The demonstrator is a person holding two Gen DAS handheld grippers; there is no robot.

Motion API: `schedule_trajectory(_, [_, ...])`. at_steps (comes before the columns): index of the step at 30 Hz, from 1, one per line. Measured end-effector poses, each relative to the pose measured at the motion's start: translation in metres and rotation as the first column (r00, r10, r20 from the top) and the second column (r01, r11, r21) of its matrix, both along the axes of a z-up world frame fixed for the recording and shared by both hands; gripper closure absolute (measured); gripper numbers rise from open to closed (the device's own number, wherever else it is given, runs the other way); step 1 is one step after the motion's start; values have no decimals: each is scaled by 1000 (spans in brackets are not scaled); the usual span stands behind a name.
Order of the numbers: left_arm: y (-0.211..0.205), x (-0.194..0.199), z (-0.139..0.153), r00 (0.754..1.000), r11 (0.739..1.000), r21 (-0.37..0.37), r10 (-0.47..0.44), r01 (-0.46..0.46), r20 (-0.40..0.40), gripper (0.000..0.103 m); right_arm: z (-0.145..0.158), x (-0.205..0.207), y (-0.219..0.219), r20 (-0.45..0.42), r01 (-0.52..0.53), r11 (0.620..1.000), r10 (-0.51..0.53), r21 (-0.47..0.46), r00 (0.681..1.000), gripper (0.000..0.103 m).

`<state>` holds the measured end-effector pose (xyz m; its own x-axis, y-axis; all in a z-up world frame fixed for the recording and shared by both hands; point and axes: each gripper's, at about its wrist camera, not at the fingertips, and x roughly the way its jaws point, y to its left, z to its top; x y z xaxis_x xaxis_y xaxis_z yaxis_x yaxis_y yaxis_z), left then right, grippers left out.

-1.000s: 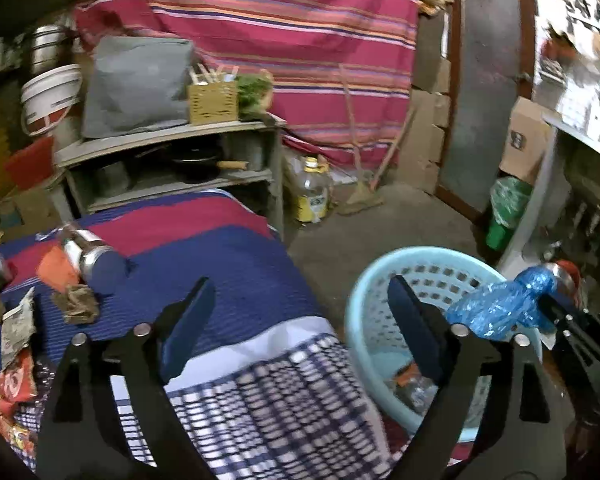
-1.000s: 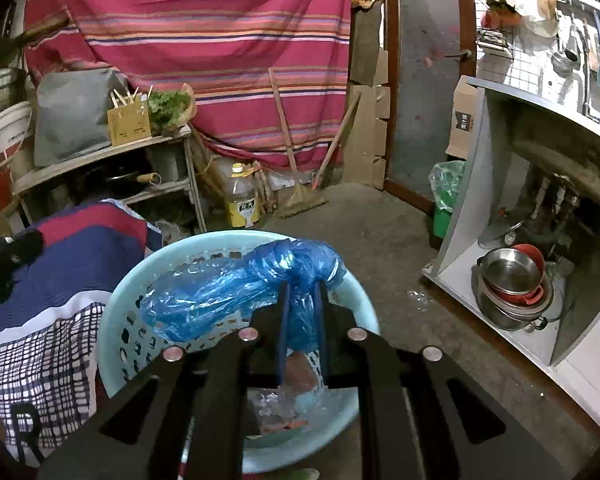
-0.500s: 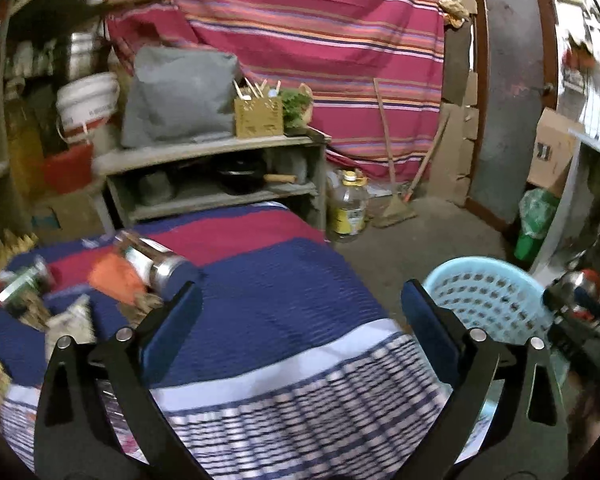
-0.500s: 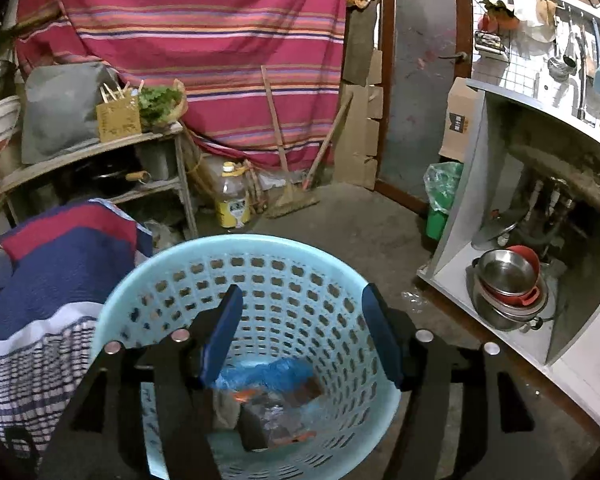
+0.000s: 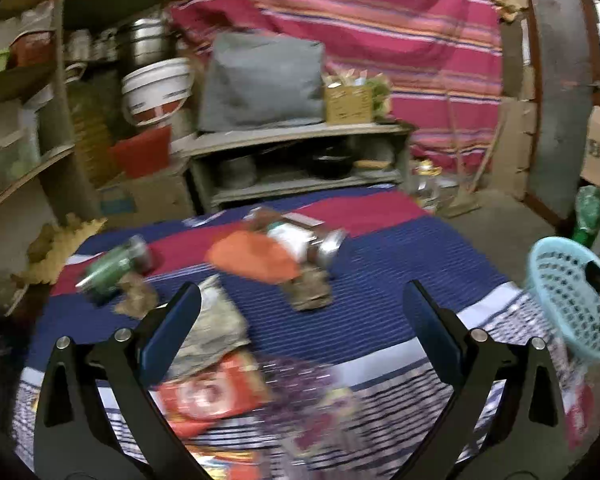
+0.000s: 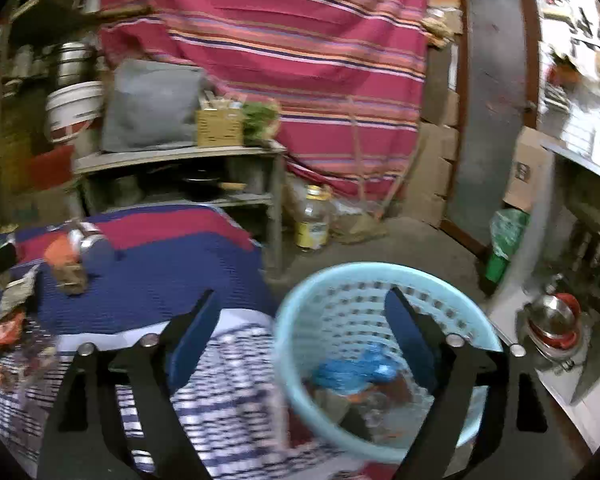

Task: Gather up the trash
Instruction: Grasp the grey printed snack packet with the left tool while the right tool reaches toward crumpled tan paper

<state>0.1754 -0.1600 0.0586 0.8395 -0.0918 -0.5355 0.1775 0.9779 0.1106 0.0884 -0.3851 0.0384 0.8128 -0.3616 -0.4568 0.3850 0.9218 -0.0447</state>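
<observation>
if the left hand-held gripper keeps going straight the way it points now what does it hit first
Probably the striped cloth covering the table: the open left hand-held gripper aims at a bare stretch of it, just short of the brown crumpled scrap. The picture is blurred, so depth is uncertain.

One basket point(image 6: 380, 280), two cans point(image 5: 112, 268), one white bucket point(image 5: 156, 88).

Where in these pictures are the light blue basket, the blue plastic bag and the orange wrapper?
light blue basket point(image 6: 300, 300), right wrist view, on its left rim.
blue plastic bag point(image 6: 350, 370), right wrist view, on its crumpled middle inside the basket.
orange wrapper point(image 5: 252, 256), left wrist view, on its flat middle.
</observation>
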Motion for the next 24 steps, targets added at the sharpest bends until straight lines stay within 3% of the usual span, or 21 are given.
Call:
schedule_trajectory(9, [67, 30, -20, 993, 996, -27, 84, -87, -89, 6, -1, 45, 68, -31, -126, 992, 126, -1, 992, 15])
schedule_trajectory(14, [91, 45, -40, 985, 994, -14, 108, -110, -132, 6, -13, 73, 80, -48, -174, 982, 178, 75, 983, 15])
schedule_trajectory(19, [100, 56, -64, 973, 997, -36, 53, -63, -227, 6, -32, 88, 83, -76, -186, 978, 194, 94, 978, 15])
schedule_trajectory(24, [92, 58, -78, 974, 999, 41, 37, -28, -225, 6, -39, 94, 75, -77, -195, 969, 208, 152, 975, 15])
